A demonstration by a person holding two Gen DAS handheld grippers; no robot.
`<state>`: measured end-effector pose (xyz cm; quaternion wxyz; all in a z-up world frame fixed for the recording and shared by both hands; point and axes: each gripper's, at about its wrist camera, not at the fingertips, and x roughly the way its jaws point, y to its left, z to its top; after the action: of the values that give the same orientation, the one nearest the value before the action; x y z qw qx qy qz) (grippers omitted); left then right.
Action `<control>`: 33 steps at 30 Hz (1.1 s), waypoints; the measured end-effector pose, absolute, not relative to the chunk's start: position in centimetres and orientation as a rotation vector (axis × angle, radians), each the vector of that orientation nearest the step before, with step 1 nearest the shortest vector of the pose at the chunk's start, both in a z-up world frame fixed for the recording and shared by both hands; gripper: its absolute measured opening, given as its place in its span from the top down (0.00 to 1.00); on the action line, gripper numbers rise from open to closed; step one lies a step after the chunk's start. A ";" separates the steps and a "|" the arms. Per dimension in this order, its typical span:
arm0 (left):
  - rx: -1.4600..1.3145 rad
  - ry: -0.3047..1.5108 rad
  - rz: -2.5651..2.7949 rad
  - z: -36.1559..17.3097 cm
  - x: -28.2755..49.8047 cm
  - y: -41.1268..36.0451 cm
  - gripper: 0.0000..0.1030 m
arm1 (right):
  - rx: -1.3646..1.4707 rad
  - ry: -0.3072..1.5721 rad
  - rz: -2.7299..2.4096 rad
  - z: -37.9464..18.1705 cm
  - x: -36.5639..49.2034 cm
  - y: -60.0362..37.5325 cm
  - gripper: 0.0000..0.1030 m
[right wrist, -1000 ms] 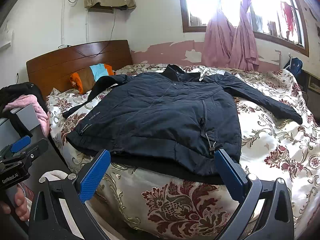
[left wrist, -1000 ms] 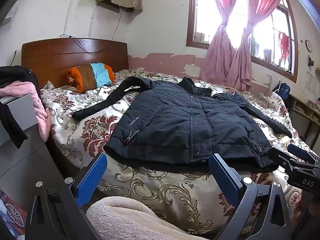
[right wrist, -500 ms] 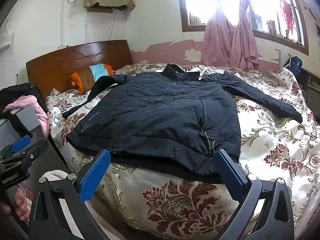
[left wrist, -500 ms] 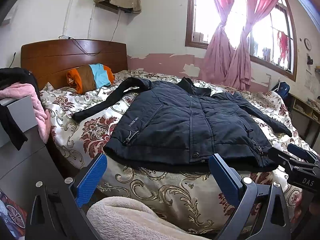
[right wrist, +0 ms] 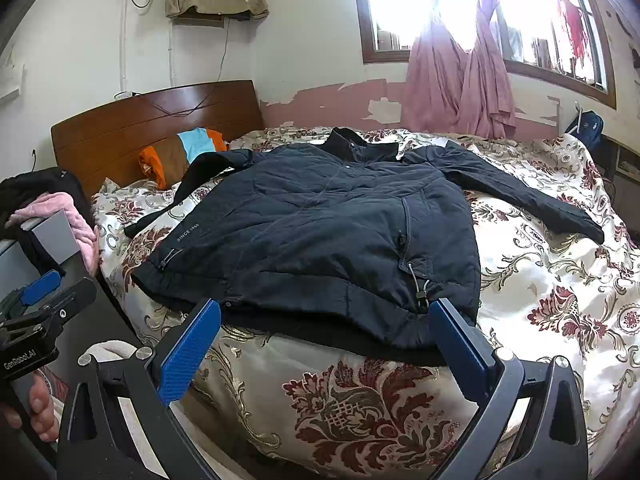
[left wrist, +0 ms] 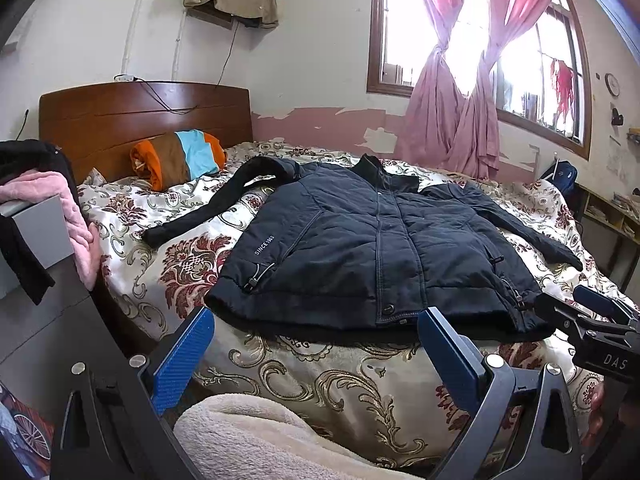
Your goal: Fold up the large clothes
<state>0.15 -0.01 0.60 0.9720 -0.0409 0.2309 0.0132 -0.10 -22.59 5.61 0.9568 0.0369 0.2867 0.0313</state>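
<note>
A dark navy padded jacket lies flat and zipped on the floral bedspread, both sleeves spread out; it also shows in the right wrist view. My left gripper is open and empty, held just short of the jacket's hem near its left half. My right gripper is open and empty, held just short of the hem near its right corner. The right gripper also shows at the right edge of the left wrist view, and the left gripper at the left edge of the right wrist view.
A wooden headboard and a striped orange, brown and blue pillow are at the bed's left end. A grey cabinet with pink and black clothes stands left. A cream fleece lies below my left gripper. Pink curtains hang behind.
The left wrist view has shifted very slightly; the jacket and both grippers stay as they were, open and empty.
</note>
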 end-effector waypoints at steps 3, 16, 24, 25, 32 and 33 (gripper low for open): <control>-0.078 0.464 0.026 0.6 0.2 -0.1 0.01 | 0.076 0.582 0.064 5.6 -0.2 -22.6 0.01; -0.049 0.520 0.026 0.8 1.5 -0.6 0.01 | 0.126 0.568 -0.015 5.5 1.0 -25.0 0.01; -0.009 0.579 -0.023 2.1 7.4 -2.8 0.01 | 0.219 0.515 -0.215 5.7 4.3 -34.5 0.01; -0.003 0.584 -0.031 2.3 8.6 -3.4 0.01 | 0.224 0.514 -0.235 5.5 5.0 -35.8 0.01; 0.032 0.595 -0.135 3.2 17.3 -9.1 0.01 | 0.279 0.555 -0.308 3.3 10.7 -45.0 0.01; 0.030 0.596 -0.148 3.2 18.5 -10.0 0.01 | 0.286 0.563 -0.312 2.8 11.7 -46.3 0.01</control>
<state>18.50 -10.02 3.24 0.9531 0.0150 0.2934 -0.0729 11.70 -46.35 2.81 0.9386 0.1401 0.2757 -0.1527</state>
